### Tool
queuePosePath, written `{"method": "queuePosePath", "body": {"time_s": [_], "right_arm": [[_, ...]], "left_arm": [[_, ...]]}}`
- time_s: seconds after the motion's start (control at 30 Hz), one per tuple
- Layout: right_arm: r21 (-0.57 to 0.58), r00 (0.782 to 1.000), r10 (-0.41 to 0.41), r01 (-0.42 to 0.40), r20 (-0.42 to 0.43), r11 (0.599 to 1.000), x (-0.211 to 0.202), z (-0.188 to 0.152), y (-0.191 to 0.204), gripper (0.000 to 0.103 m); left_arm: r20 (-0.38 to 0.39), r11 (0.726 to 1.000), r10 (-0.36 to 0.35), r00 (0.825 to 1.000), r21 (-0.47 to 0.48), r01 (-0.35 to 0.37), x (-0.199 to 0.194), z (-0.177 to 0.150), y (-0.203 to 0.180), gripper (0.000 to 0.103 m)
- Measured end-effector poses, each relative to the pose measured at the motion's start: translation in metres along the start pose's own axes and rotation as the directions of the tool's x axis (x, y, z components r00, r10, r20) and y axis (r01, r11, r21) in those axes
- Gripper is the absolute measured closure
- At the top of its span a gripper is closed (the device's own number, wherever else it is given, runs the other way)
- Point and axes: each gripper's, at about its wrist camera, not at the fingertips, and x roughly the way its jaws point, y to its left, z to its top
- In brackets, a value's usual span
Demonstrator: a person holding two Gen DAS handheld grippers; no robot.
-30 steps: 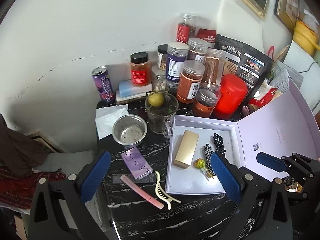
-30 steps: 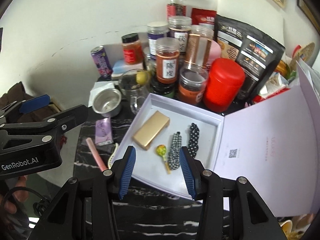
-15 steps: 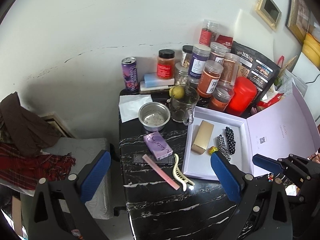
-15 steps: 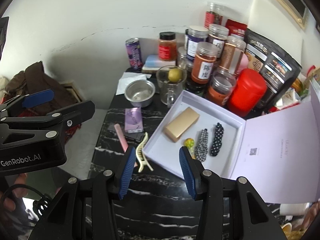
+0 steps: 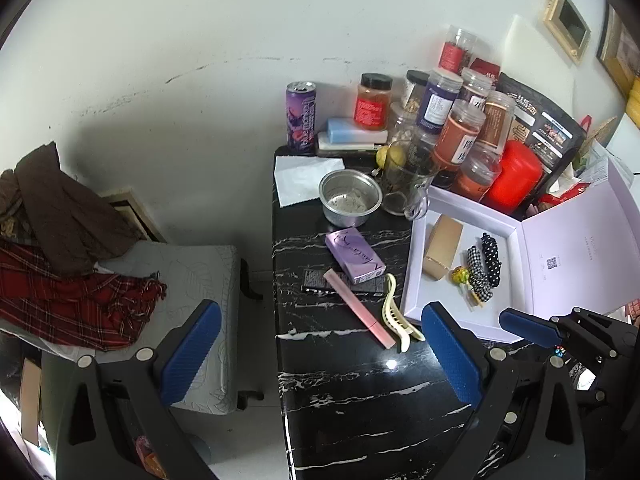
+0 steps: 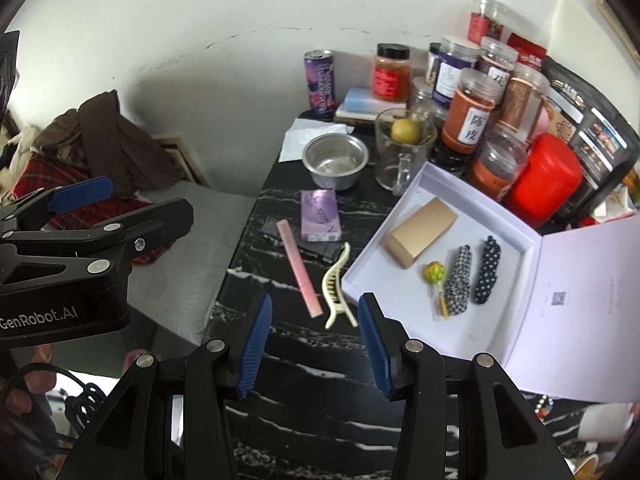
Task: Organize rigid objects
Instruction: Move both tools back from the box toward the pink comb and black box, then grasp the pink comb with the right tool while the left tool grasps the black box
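An open white box (image 5: 416, 280) (image 6: 404, 320) lies on the black marble table; it holds a gold box (image 5: 442, 246) (image 6: 422, 230), a lollipop (image 6: 435, 274) and two dotted hair clips (image 6: 472, 276). Left of it lie a cream claw clip (image 5: 396, 320) (image 6: 336, 292), a pink stick (image 5: 358, 306) (image 6: 300, 266), a purple box (image 5: 354, 254) (image 6: 320, 216) and a black flat pack (image 5: 316, 280). My left gripper (image 5: 320, 356) is open and empty, high over the table's left edge. My right gripper (image 6: 316, 344) is open and empty, above the near table.
At the back stand a steel bowl (image 5: 350, 200), a glass mug with a lemon (image 6: 404, 148), a purple can (image 5: 301, 116), several spice jars (image 6: 468, 120), a red canister (image 6: 544, 180) and a tissue (image 5: 304, 176). A chair with clothes (image 5: 60, 240) stands left.
Both grippers have pulled back and up from the box, so more table and the chair at left show. Both stay open. The objects have not moved.
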Motion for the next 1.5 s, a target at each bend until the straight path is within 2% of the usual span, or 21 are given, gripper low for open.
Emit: {"method": "queuePosePath", "body": {"time_s": [0.47,0.7,0.87,1.03,1.1,1.3,1.5], "right_arm": [[-0.05,0.994,0.091,-0.094,-0.056,0.994,0.049,-0.007,0.012,0.058],[-0.092,0.987,0.137,-0.145,-0.088,0.985,0.084,-0.003,0.02,0.058],[-0.116,0.981,0.166,-0.177,-0.096,0.977,0.109,0.004,0.024,0.065],[-0.125,0.981,0.147,-0.163,-0.128,0.979,0.139,0.011,0.024,0.072],[-0.13,0.983,0.103,-0.123,-0.152,0.984,0.149,0.014,0.025,0.073],[-0.174,0.979,0.085,-0.117,-0.184,0.978,0.171,0.018,0.03,0.077],[-0.236,0.987,0.019,-0.057,-0.159,0.97,0.175,0.021,0.037,0.077]], "left_arm": [[-0.078,0.997,0.008,0.997,-0.074,-0.014,0.045,-0.025,0.03,0.001],[-0.089,0.994,0.02,0.996,-0.105,-0.029,0.066,-0.032,0.048,0.001],[-0.113,0.992,0.015,0.994,-0.126,-0.029,0.086,-0.036,0.059,0.001],[-0.133,0.99,0.023,0.991,-0.135,-0.041,0.104,-0.036,0.068,0.001],[-0.138,0.99,0.022,0.99,-0.138,-0.041,0.11,-0.035,0.071,0.001],[-0.15,0.99,0.019,0.988,-0.134,-0.04,0.127,-0.032,0.075,0.001],[-0.155,0.99,0.007,0.988,-0.137,-0.029,0.136,-0.03,0.076,0.001]]}}
